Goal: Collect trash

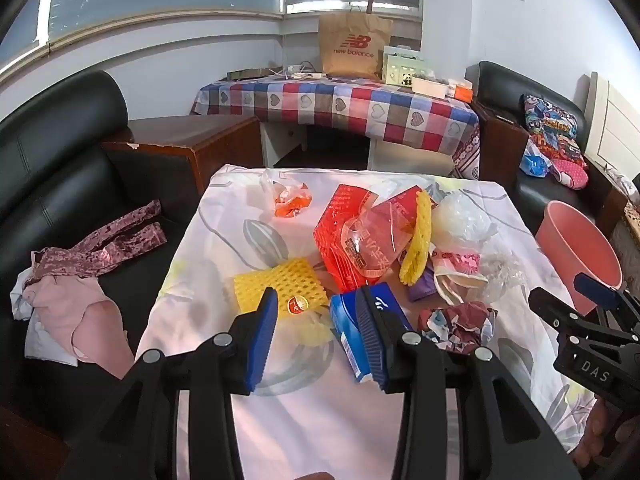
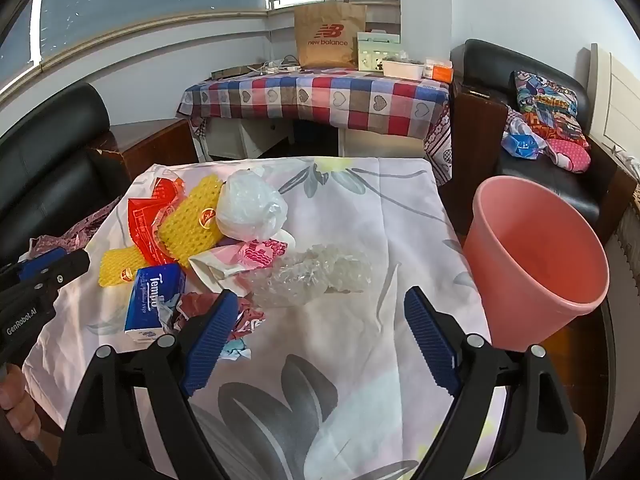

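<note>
Both sets of jaws have nothing in them right now. The left gripper (image 1: 316,320) is partly open above the flat yellow foam-mesh fruit sleeve with a round red sticker (image 1: 280,292), with its right pad just in front of the blue Tempo tissue packet (image 1: 360,328); neither one looks pinched. The right gripper (image 2: 324,340) is spread as wide as it goes over a bare stretch of the floral-cloth bench (image 2: 360,208), with the crumpled maroon paper wad (image 2: 192,312) just beside its left pad.

Moving outward, the whole heap is sitting on the bench: clear crinkled bubble wrap (image 2: 316,276), a knotted white plastic bag (image 2: 250,210), a red foil wrapper (image 1: 344,236), a second, curled yellow foam sleeve (image 1: 418,240) and a small orange wrapper (image 1: 290,200).

The round pink plastic bin (image 2: 536,252) stands just past the bench's right edge, and what I can see of its inside looks empty. So I'd say basically nothing's collected yet and pretty much every piece is left to go.
</note>
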